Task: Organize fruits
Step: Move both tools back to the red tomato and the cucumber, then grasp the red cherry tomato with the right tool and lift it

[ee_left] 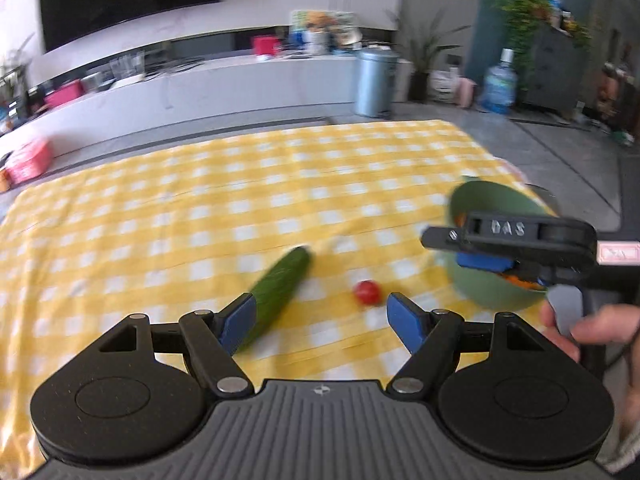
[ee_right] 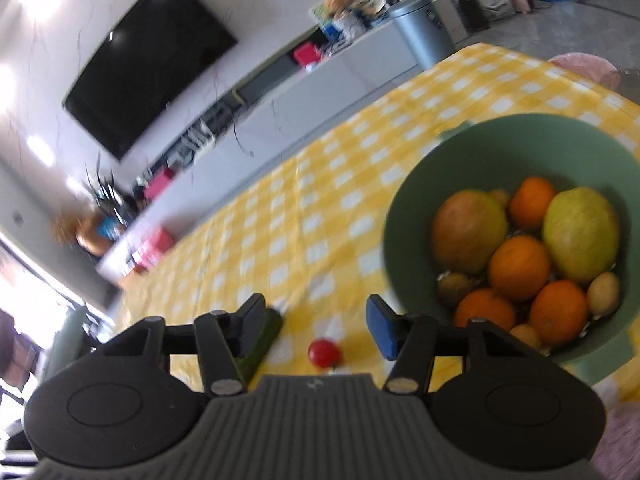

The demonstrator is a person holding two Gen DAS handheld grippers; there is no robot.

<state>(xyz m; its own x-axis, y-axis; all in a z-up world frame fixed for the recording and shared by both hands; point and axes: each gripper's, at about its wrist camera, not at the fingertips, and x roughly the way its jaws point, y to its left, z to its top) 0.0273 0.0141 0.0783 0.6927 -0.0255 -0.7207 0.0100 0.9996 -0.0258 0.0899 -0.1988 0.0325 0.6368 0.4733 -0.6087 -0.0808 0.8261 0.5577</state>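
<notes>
left gripper (ee_left: 320, 316) is sitting at the bottom centre of the left wrist view, jaws spread wide, nothing between them. its blue pads (ee_left: 404, 318) are showing on both fingers.

cucumber (ee_left: 280, 292) is lying on the surface (ee_left: 200, 220), which is wearing a yellow-and-white checked cloth. it is running diagonally from centre frame down toward the left finger, its near end passing just beside that finger's pad; contact cannot be told through the blur.

tomato (ee_left: 367, 291) is resting on the cloth right of the cucumber, apart from it, just ahead of the right finger.

green bowl (ee_left: 492, 280) is standing at the right of the frame. right gripper (ee_left: 480, 256) is hovering in front of the bowl, seen side-on, a hand (ee_left: 580, 332) gripping its handle at the lower right.

in the right wrist view, right gripper (ee_right: 316, 324) is occupying the bottom of the frame, jaws wide apart and holding nothing. the tomato (ee_right: 325, 353) is sitting on the cloth between the fingers, low in frame. the cucumber (ee_right: 260, 344) is showing partly behind the left finger. the green bowl (ee_right: 412, 208) is filling the right side, holding oranges (ee_right: 519, 268), two larger yellowish-green fruits (ee_right: 580, 234) and some small brownish ones.

a dark screen (ee_right: 148, 64) is hanging on the wall at upper left; a grey bin (ee_right: 422, 30) is standing at top centre-right.
</notes>
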